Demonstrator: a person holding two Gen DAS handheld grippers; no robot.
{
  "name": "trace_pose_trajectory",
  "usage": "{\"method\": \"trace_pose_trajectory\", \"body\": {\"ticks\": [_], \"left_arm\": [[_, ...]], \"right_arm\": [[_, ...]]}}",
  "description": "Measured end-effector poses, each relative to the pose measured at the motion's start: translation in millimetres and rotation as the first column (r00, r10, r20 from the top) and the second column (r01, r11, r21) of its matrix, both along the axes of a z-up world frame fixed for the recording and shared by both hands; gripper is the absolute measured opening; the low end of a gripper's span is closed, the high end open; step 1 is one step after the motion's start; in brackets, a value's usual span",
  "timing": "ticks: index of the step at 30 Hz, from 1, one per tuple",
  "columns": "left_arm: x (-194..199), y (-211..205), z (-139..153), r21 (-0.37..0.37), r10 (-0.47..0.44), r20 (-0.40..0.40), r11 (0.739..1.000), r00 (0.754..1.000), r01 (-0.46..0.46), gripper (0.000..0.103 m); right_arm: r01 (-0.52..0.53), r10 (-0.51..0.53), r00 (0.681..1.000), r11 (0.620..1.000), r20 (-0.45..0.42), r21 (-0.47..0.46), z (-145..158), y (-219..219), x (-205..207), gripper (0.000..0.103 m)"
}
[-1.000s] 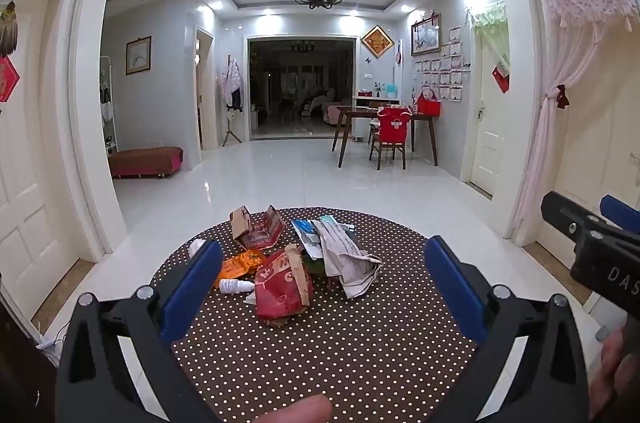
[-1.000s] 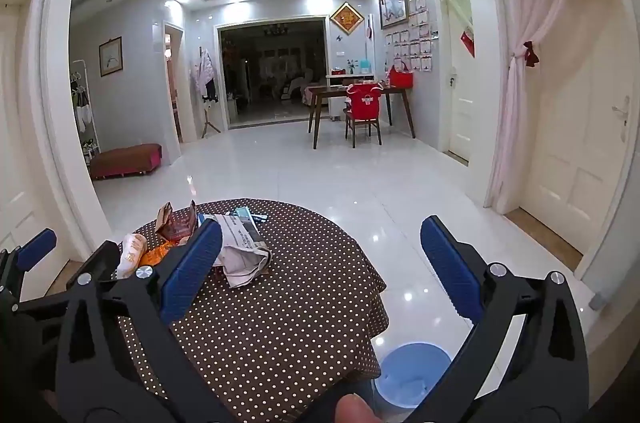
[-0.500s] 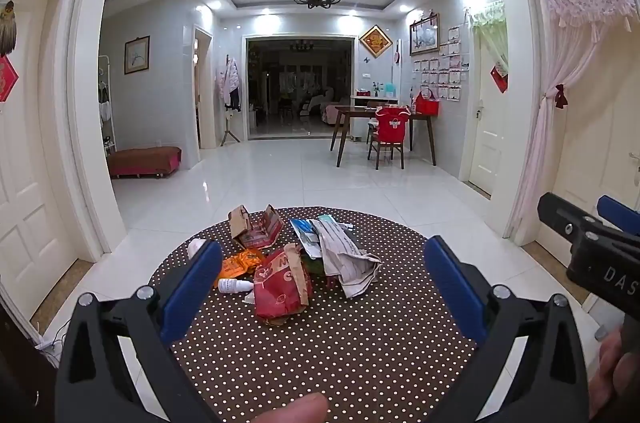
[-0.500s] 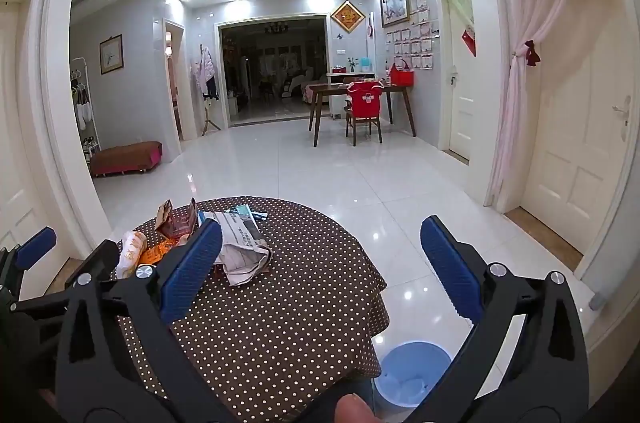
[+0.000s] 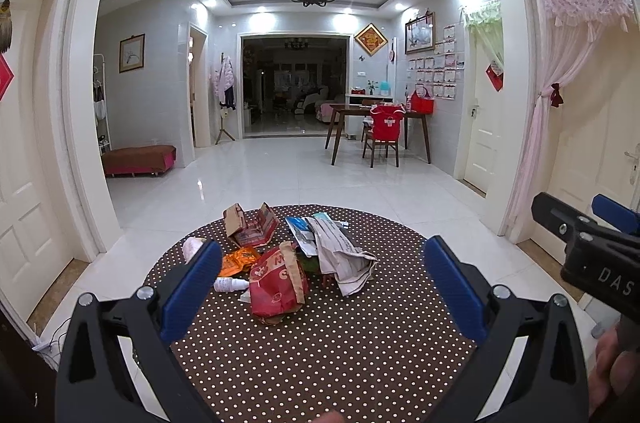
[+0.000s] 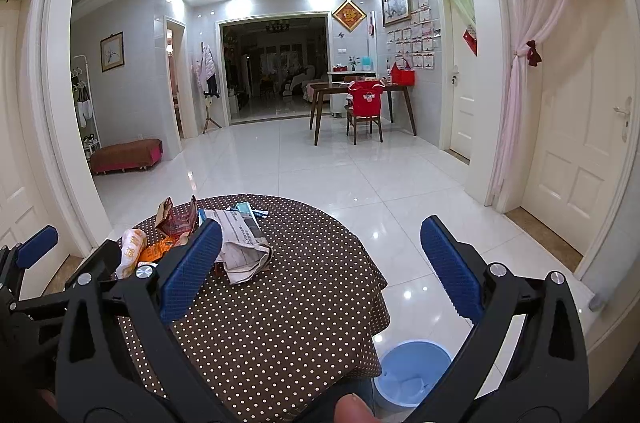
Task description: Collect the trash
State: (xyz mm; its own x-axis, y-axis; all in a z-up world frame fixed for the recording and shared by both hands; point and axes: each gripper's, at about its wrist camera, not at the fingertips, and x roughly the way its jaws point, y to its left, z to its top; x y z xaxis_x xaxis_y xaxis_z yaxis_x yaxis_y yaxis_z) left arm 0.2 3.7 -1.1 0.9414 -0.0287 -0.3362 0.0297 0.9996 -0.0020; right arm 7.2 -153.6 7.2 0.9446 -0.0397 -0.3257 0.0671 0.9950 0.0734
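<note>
Left gripper [image 5: 322, 287] and right gripper [image 6: 320, 267], each with blue-padded fingers spread wide and holding nothing, hover above the near part of a round table [image 5: 320, 355] covered in a brown polka-dot cloth; neither touches the trash. Beyond the left gripper's fingertips, near the table's middle, lies the pile of trash: a red paper bag [image 5: 278, 283] nearest, a small white bottle [image 5: 229, 285] just beside it on the left, an orange wrapper [image 5: 238, 257] behind that, and a crumpled newspaper [image 5: 340, 251] to the right of the bag. Farther back, toward the table's far edge, stand an opened cardboard packet [image 5: 250, 225] and a blue-white leaflet [image 5: 300, 227]. In the right wrist view the same pile sits left of centre, partly hidden by that gripper's left finger, with a pale rolled wrapper [image 6: 130, 251] at its near left. Only the right wrist view shows a light blue bin [image 6: 414, 371] on the white tiled floor, just beside the table's near right edge. Only the left wrist view shows the full pile unobstructed. Each view catches the other gripper at its border. Far behind stand a dining table [image 5: 376, 113] and a chair [image 5: 384, 139] draped in red.
</note>
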Motion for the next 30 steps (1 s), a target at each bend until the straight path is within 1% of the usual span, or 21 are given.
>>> {"method": "trace_pose_trajectory", "body": {"ticks": [6, 19, 30], "left_arm": [[-2, -2, 1, 0.007, -0.016, 0.008, 1.0, 1.0, 0.015, 0.099], [-2, 2, 0, -0.004, -0.01, 0.013, 1.0, 1.0, 0.011, 0.099], [3, 11, -6, -0.01, -0.003, 0.005, 1.0, 1.0, 0.003, 0.099]], "right_arm": [[0.001, -0.001, 1.0, 1.0, 0.0, -0.002, -2, 2, -1, 0.098], [-0.007, 0.007, 1.0, 1.0, -0.008, -0.009, -3, 6, -2, 0.097], [-0.019, 0.019, 0.999, 1.0, -0.026, -0.021, -4, 9, 10, 0.097]]}}
